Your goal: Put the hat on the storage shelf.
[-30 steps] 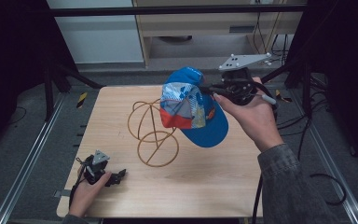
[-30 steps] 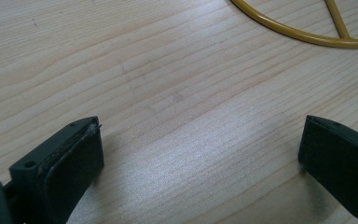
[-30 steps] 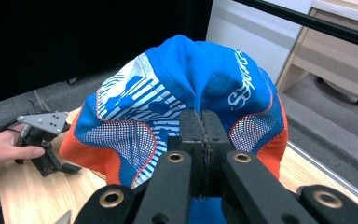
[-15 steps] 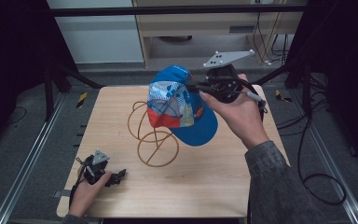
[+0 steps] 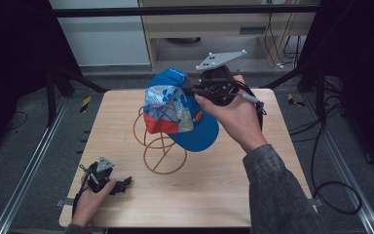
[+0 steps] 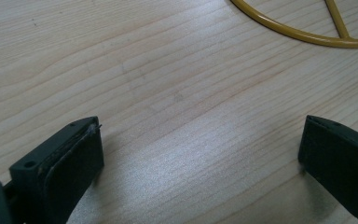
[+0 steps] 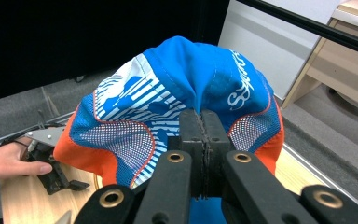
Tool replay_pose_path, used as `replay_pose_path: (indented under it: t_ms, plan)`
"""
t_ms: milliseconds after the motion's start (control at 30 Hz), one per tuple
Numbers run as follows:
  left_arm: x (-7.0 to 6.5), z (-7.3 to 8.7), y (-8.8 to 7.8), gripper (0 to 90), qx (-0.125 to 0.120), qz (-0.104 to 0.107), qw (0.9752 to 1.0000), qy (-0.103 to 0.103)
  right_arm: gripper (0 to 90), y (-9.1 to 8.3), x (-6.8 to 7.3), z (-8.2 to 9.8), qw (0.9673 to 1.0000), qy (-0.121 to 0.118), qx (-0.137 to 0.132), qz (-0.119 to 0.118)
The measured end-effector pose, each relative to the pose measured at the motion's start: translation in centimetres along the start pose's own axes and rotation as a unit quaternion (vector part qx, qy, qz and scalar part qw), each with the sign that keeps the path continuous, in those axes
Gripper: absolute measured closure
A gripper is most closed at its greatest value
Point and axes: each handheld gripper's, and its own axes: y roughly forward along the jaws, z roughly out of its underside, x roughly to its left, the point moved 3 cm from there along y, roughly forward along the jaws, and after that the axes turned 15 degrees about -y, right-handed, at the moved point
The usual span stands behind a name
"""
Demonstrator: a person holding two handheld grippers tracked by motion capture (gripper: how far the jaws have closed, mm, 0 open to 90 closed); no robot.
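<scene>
Cap [image 5: 177, 114]: hung in the air above the middle of the table, over the wire stand, held at its crown by the right gripper.
Table [image 5: 224, 195]: was a pale wooden board with fine straight grain, squared off with rounded corners, on a dark metal frame.
Room: was dim, with grey floor, black rails to either side, a light cabinet wall and a beige desk behind the table, and cables trailing on the floor at the right.
Cap colours: were bright blue on the crown and brim, with white striped print, white lettering, orange panels and red piping.
Cap fabric: looked soft and creased where it was pinched; its side panels [image 7: 126, 140] were fine mesh.
Wire stand [image 5: 160, 151]: was thin yellow-ochre wire bent into hoops on a round base ring, standing on the table beneath the cap.
Right gripper [image 7: 200, 135]: had its black jaws clenched tight on a fold of the cap's blue cloth.
Left gripper [image 6: 200, 154]: rested low on the table near its front left corner, jaws spread wide with bare wood between them.
Left gripper pads [image 6: 77, 161]: were flat, dark and matte.
</scene>
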Motion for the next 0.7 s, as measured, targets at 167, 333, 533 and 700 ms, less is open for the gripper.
replay_pose_path:
  t_ms: [167,333,533,700]
  plan:
    - [0.0,0.0,0.0,0.0,0.0,0.0,1.0,0.0,90.0,0.5,0.1,-0.4,1.0,-0.001,0.0,0.0]
    - [0.0,0.0,0.0,0.0,0.0,0.0,1.0,0.0,90.0,1.0,0.1,-0.8,1.0,-0.004,0.0,0.0]
    - [0.0,0.0,0.0,0.0,0.0,0.0,1.0,0.0,90.0,1.8,0.2,-1.1,1.0,-0.004,0.002,0.0]
    - [0.0,0.0,0.0,0.0,0.0,0.0,1.0,0.0,90.0,2.2,0.4,-1.4,1.0,-0.007,0.004,-0.003]
